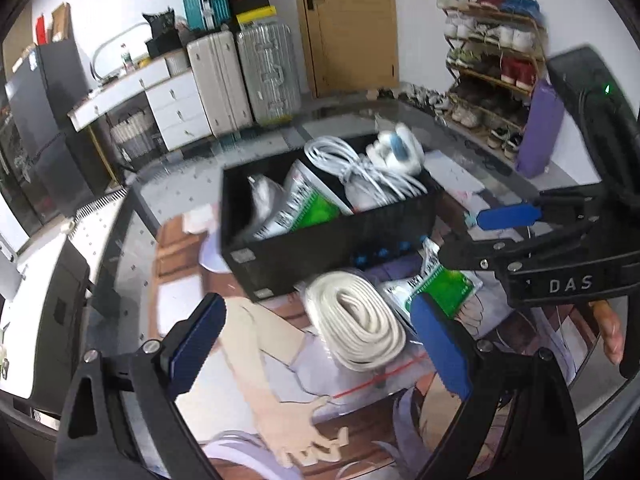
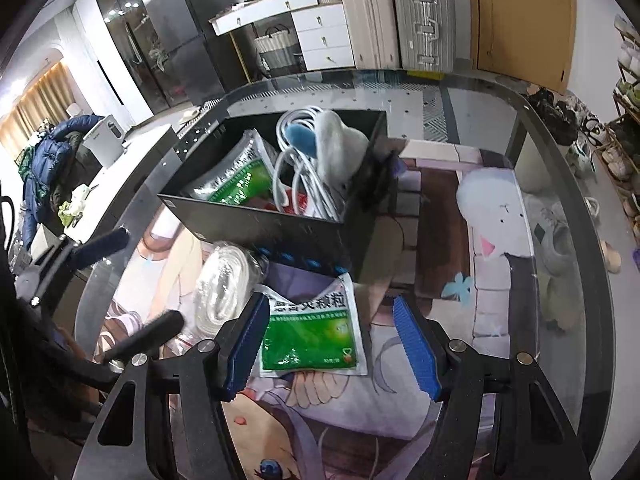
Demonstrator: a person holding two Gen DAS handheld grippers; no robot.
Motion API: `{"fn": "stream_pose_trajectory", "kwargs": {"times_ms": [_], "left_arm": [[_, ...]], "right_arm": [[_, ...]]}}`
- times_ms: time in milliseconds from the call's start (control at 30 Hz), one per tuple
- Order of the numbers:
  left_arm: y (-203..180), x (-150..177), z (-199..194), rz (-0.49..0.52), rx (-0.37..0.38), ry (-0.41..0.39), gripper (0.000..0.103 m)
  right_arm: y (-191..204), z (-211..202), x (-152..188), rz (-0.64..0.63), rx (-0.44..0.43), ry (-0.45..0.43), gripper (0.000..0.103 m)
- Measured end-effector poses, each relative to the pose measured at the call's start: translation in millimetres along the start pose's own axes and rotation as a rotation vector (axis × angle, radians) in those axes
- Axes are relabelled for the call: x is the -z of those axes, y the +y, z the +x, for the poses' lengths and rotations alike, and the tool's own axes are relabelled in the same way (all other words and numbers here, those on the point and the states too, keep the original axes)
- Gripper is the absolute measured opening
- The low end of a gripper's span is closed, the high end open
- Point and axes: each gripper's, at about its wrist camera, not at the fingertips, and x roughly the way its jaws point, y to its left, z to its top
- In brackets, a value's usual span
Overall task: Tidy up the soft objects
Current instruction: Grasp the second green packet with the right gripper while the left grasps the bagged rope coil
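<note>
A black box (image 1: 320,240) (image 2: 280,224) stands on the glass table and holds a green-and-white sachet (image 1: 308,208) (image 2: 240,180), a coiled white cable (image 1: 360,160) (image 2: 300,168) and a white-and-blue soft toy (image 1: 400,148) (image 2: 336,140). In front of it lie a bagged coil of white strap (image 1: 356,320) (image 2: 224,284) and another green sachet (image 1: 440,284) (image 2: 312,332). My left gripper (image 1: 316,344) is open around the strap bag. My right gripper (image 2: 332,344) is open around the loose sachet and also shows in the left wrist view (image 1: 480,236).
The glass table (image 2: 560,208) covers an anime print mat (image 1: 248,360). Beyond it stand suitcases (image 1: 244,80), white drawers (image 1: 176,104), a wooden door (image 1: 348,20) and a shoe rack (image 1: 492,64). A purple bag (image 1: 540,128) stands by the table's right edge.
</note>
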Motion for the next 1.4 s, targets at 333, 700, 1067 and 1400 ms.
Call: {"fn": "stream_pose_trajectory", "kwargs": {"times_ms": [333, 700, 1067, 1400], "left_arm": [[0.9, 0.5, 45.3, -0.103, 0.028, 0.116, 0.094], [1.6, 10.1, 51.3, -0.067, 0.072, 0.179, 0.041], [21.9, 27.5, 35.0, -0.053, 0.075, 0.187, 0.040], [25.7, 29.3, 34.3, -0.044, 0.062, 0.183, 0.040]], "right_arm": [[-14.4, 15.2, 10.6, 0.011, 0.024, 0.053, 0.066], [-0.7, 23.0, 10.9, -0.064, -0.027, 0.048, 0.082], [33.3, 53.1, 12.9, -0.189, 0.043, 0.084, 0.087], [50.8, 57.0, 15.5, -0.191, 0.089, 0.110, 0.091]]}}
